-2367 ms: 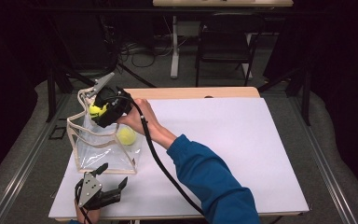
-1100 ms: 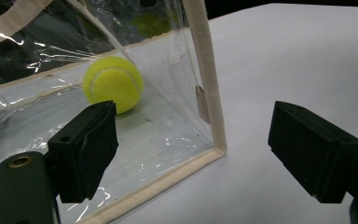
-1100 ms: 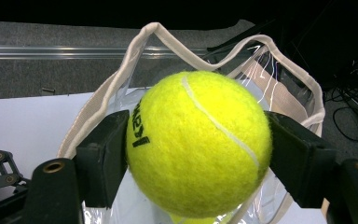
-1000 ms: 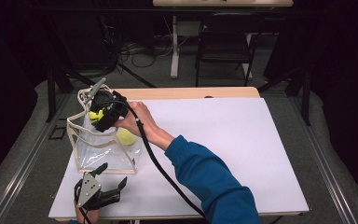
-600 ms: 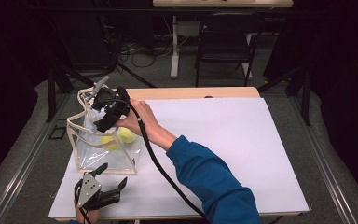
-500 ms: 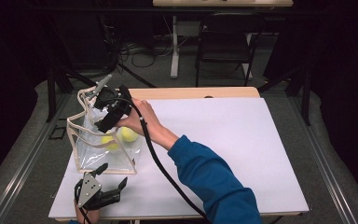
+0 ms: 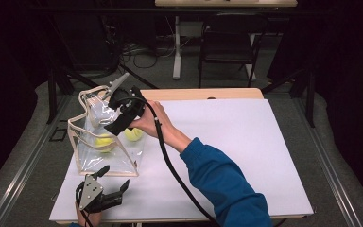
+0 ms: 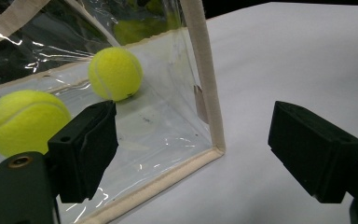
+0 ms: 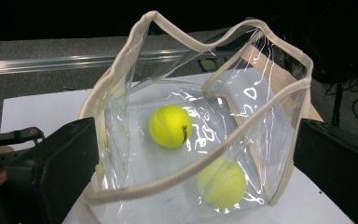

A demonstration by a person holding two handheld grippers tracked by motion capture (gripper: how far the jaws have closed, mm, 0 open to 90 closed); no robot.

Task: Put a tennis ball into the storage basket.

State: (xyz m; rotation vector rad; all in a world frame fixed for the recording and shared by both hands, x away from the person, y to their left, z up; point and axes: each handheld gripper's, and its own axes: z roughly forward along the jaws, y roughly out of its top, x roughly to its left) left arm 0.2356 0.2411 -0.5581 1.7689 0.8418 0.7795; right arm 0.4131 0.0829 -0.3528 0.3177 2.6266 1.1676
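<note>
A: Status check, near edge first. Left gripper (image 7: 105, 195) rests on the white tabletop (image 7: 246, 156) at the front left corner, jaws spread wide with nothing between them. In the left gripper view it looks straight at the bottom corner of the clear plastic tote bag with beige fabric trim (image 8: 205, 84).

B: Contents of the bag?

A: Two yellow felt tennis balls. In the high view, one ball (image 7: 105, 142) lies on the bag floor toward the left, the other (image 7: 133, 134) toward the right wall, just beside the person's hand. They sit near each other but apart. The right gripper view confirms both on the floor of the bag, one (image 9: 170, 126) mid-floor, one (image 9: 221, 181) against the near wall.

B: And the right gripper?

A: Right gripper (image 7: 115, 107) hangs above the bag's open mouth at the far left of the table, tilted down into it. Its jaws stand wide apart and carry nothing; the beige rim (image 9: 200, 168) runs across between them without being pinched.

B: Progress, then?

A: Judgement: loading is done for these two balls. No other ball lies on the tabletop, so little appears left. What remains is probably drawing the right gripper clear of the opening, perhaps taking up the handles (image 7: 89, 94).

B: Risk?

A: The soft rim sags; a jaw could snag it on the way out.
</note>
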